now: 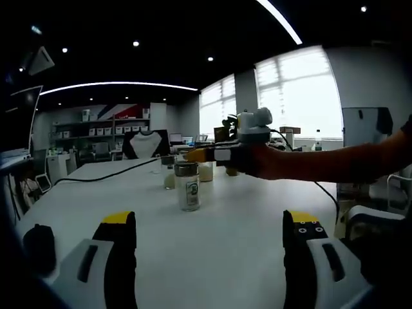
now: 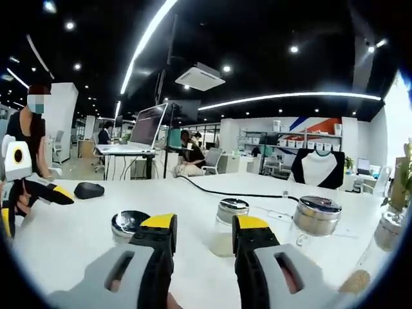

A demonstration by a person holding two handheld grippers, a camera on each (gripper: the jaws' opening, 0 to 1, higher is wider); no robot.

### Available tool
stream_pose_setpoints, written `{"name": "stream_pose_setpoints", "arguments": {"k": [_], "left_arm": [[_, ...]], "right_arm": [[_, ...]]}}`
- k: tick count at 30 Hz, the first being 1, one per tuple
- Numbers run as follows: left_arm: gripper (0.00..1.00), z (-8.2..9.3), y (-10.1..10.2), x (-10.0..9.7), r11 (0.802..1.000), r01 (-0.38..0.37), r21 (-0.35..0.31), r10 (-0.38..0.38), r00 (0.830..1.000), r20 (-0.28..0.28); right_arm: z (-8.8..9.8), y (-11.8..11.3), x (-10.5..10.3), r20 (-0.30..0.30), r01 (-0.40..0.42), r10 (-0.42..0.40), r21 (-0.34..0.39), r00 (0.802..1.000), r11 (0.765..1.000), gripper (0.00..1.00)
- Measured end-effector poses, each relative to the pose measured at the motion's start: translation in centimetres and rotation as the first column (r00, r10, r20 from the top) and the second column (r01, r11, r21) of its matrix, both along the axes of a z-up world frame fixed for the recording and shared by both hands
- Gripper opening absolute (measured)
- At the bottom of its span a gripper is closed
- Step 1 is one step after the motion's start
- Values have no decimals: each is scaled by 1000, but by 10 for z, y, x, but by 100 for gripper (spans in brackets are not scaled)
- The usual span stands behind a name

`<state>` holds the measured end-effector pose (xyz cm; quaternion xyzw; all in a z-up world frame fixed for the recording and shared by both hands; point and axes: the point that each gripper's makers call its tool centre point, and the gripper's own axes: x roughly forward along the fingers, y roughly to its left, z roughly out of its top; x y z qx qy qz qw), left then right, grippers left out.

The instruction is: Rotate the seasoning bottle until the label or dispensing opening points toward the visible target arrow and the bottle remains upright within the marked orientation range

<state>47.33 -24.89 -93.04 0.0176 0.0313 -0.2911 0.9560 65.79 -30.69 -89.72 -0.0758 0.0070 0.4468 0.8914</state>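
Note:
The seasoning bottle (image 1: 188,187) is a clear jar with a metal lid and a white label, upright on the white table (image 1: 232,244). The label faces my left gripper (image 1: 209,222), which stands wide open in front of it, well short of it, with nothing between its jaws. My right gripper (image 1: 196,154), held by a hand, hovers just above and behind the bottle's lid. In the right gripper view my right gripper (image 2: 204,225) is open with a moderate gap and holds nothing. A metal jar lid (image 2: 127,223) sits just left of its jaws, which jar I cannot tell.
Two more jars (image 1: 206,170) stand behind the bottle. Further lidded jars (image 2: 230,212), (image 2: 317,217) and a black cable (image 2: 225,190) lie ahead of the right gripper. A black mouse (image 2: 89,190) rests on the table. A laptop (image 2: 147,129), chairs and people are beyond.

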Motion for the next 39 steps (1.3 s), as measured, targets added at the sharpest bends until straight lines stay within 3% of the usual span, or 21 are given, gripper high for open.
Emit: {"name": "stream_pose_setpoints", "arguments": {"k": [3, 7, 8, 17, 21, 24, 27, 29, 34, 39], "left_arm": [[100, 0, 0, -1, 1000, 6, -2, -6, 1000, -8], [100, 1, -1, -2, 1000, 8, 3, -8, 1000, -5], [100, 1, -1, -2, 1000, 10, 0, -10, 1000, -4], [100, 2, 3, -1, 1000, 14, -11, -14, 1000, -3], [100, 3, 1, -3, 1000, 23, -21, -23, 1000, -9], [100, 11, -3, -6, 998, 45, -53, -45, 999, 2], [100, 11, -3, -5, 999, 40, -37, -40, 999, 9], [100, 8, -1, -4, 999, 36, -32, -36, 999, 4], [100, 6, -1, -3, 999, 35, -38, -35, 999, -1], [100, 3, -2, -2, 999, 37, -31, -37, 999, -7]], "right_arm": [[-8, 4, 15, 42, 46, -44, -57, 998, 997, 33], [-12, 6, 31, 17, 100, -99, -49, 995, 994, 33], [-11, 5, 36, 37, 120, -118, -53, 992, 991, 33], [-13, 12, 57, 36, 161, -159, -55, 987, 985, 32], [-21, 14, 65, 47, 195, -191, -102, 980, 975, 32], [-21, 19, 69, 39, 191, -189, -79, 981, 978, 31], [-22, 21, 71, 69, 209, -202, -110, 977, 972, 31], [-21, 21, 72, 38, 216, -214, -84, 976, 973, 31], [-19, 20, 69, 45, 211, -208, -99, 977, 972, 30], [-12, 14, 59, -8, 196, -196, -47, 981, 980, 30]]}}
